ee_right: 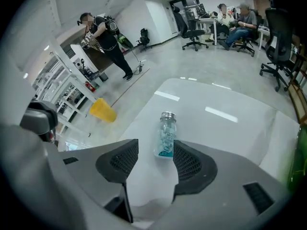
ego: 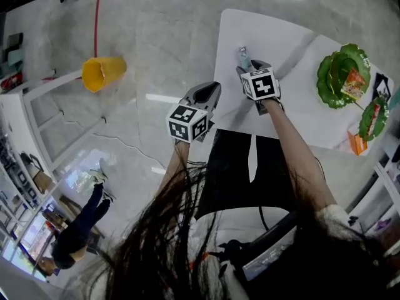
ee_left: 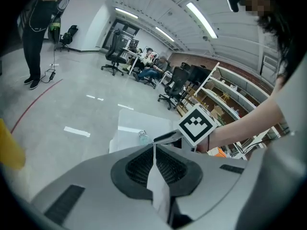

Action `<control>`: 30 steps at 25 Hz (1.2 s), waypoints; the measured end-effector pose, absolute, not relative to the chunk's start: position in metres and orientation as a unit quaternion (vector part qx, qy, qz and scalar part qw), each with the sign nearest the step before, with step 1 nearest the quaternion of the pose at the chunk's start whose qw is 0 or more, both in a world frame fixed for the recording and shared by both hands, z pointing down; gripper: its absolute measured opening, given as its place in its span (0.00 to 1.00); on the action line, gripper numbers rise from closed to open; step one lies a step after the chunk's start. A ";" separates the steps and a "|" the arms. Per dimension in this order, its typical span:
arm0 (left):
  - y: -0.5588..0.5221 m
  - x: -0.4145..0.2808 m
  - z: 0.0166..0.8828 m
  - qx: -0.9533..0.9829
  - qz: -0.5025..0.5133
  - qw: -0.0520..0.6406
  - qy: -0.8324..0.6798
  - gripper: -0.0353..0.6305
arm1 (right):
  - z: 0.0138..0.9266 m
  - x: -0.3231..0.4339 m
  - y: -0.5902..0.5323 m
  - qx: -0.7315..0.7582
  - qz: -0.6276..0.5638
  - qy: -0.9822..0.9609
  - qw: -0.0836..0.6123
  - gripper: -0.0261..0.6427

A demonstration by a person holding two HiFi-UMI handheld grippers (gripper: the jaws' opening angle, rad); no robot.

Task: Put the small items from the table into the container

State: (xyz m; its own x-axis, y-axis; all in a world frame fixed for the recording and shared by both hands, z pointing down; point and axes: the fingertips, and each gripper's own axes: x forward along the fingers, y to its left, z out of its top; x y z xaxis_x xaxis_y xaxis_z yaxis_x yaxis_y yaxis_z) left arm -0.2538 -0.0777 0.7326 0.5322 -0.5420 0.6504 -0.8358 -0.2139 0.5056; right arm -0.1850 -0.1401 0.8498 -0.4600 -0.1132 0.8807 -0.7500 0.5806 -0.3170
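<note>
Bottle (ee_right: 166, 134), small and clear, upright on the white counter (ee_right: 230, 128), long axis vertical, silver cap on top. Pale pellets inside, teal label low on the body, print too small to read. Placed in the gap between the fingers of the right gripper (ee_right: 154, 151), far closer to the right-hand pad than to the left-hand one; contact with that pad impossible to judge. Those fingers spread wide, pressing on nothing. From the head view, only the cap and shoulders of the bottle (ego: 243, 56) visible above the right gripper (ego: 252, 67), the rest hidden behind it, near the far left part of the counter (ego: 287, 42). Left gripper (ego: 209, 94) off the counter's left edge, above the floor, well apart from the bottle. Fingers of the left gripper (ee_left: 154, 148) shut tip to tip, gripping nothing, with just a pale sliver of gap behind the tips. Beyond them, tiny and hard to make out, the bottle (ee_left: 143, 136) beside the other gripper's marker cube. At the counter's right end, green leaf-shaped dish (ego: 340, 74) with a colourful packet in it, details unclear. Second green dish (ego: 374, 119) close by, partly cut off near the frame edge. Yellow bin (ego: 103, 72) lying on the floor, well away. Lower head view largely masked by long dark hair.
</note>
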 end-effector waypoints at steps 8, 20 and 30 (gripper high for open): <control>-0.060 -0.251 0.750 0.753 0.185 0.445 -0.447 0.07 | 0.877 -0.175 -0.143 0.293 0.333 -0.753 0.486 0.31; -0.095 -0.196 0.716 0.791 0.190 0.408 -0.415 0.07 | 0.804 -0.118 -0.127 0.323 0.420 -0.759 0.378 0.31; -0.118 -0.121 0.666 0.823 0.204 0.374 -0.375 0.07 | 0.708 -0.026 -0.099 0.336 0.447 -0.765 0.321 0.31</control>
